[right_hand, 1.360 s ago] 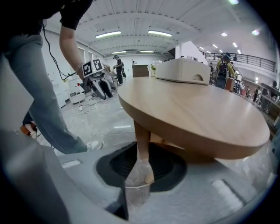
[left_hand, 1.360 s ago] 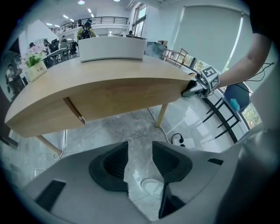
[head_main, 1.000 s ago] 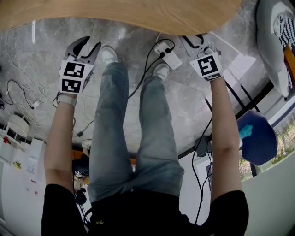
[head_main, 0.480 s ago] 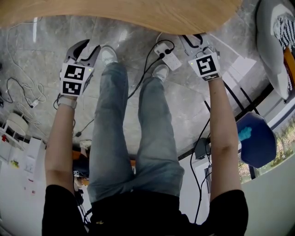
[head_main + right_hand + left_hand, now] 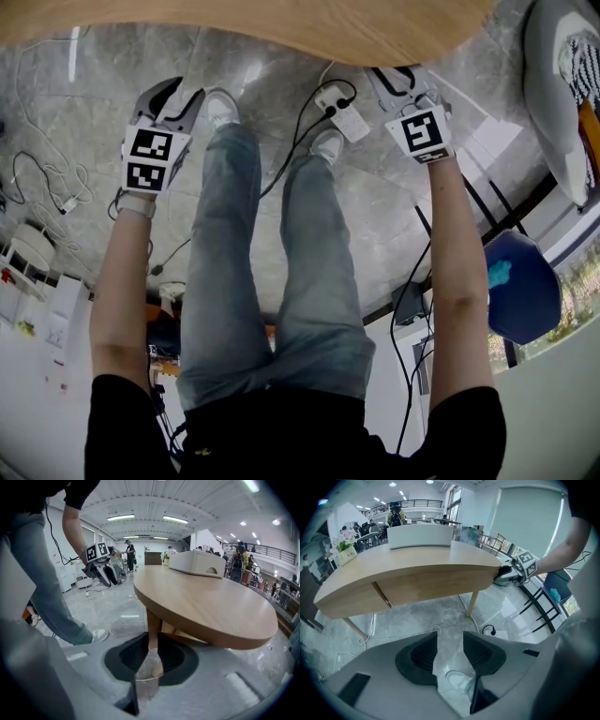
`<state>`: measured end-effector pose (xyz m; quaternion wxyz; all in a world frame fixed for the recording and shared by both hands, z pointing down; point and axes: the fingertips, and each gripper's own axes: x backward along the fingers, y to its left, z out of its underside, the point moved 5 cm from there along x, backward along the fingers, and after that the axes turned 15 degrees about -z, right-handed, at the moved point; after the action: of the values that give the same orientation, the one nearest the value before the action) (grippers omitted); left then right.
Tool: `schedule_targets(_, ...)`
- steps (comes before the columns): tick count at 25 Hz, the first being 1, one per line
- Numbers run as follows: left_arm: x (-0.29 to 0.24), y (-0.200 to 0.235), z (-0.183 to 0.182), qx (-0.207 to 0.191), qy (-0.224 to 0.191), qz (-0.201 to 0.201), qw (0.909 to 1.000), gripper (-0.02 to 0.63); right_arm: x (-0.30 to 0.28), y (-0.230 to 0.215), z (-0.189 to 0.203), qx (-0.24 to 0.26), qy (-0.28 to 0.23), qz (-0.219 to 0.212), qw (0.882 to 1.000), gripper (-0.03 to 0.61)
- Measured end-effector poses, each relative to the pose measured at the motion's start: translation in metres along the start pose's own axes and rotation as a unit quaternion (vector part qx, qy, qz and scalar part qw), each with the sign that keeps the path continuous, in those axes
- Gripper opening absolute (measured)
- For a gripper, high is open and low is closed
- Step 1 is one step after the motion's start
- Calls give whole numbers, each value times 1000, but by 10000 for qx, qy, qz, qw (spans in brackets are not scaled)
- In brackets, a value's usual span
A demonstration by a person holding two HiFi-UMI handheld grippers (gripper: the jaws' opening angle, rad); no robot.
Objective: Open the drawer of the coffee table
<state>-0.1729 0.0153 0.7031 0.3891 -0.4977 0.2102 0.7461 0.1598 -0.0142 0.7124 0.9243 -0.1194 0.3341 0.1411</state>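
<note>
**A:** Where is the drawer?

**B:** In the left gripper view the pale wooden oval desk (image 5: 408, 559) fills the upper half of the frame. The drawer front (image 5: 436, 584) looks to be the curved band under the top. It starts at a dark slanted seam (image 5: 381, 594) at left centre. I see no handle on it.

**A:** And the claws?

**B:** The left claw (image 5: 173, 94) hangs over the grey marble floor (image 5: 375, 202). Its jaws are apart with nothing between them, and it is well short of the desk. The right claw (image 5: 398, 80) is at the desk's rim, upper right in the head view. Whether it touches the rim I cannot tell. Its jaws have just been closing to a narrow gap, which is empty. Only the desk's wooden leg (image 5: 153, 625) shows through, farther back.

**A:** So how should the pull go?

**B:** I'd catch the lower edge of the front near its middle, not at one end. Then draw it straight out and level, along the slides. A pull from the far end, or a downward one, would likely skew the drawer and jam it. The free claw should keep off the front.
</note>
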Motion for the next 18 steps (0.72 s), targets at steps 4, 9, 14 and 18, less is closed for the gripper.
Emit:
schedule_targets(4, 3, -6, 1, 24, -12, -17, 10000, 172, 1, 2, 0, -12, -22, -13, 10000, 52)
schedule_targets(9, 5, -15, 3, 13, -27, -2, 10000, 172, 2, 2, 1, 25, -59, 38, 10000, 51)
schedule_targets(14, 5, -16, 9, 56, -14, -5, 10000, 172, 0, 8, 1, 197, 16, -21, 9998, 51)
schedule_targets(18, 7, -15, 12, 72, -1, -23, 10000, 172, -1, 19, 0, 352, 133, -201, 9991, 51)
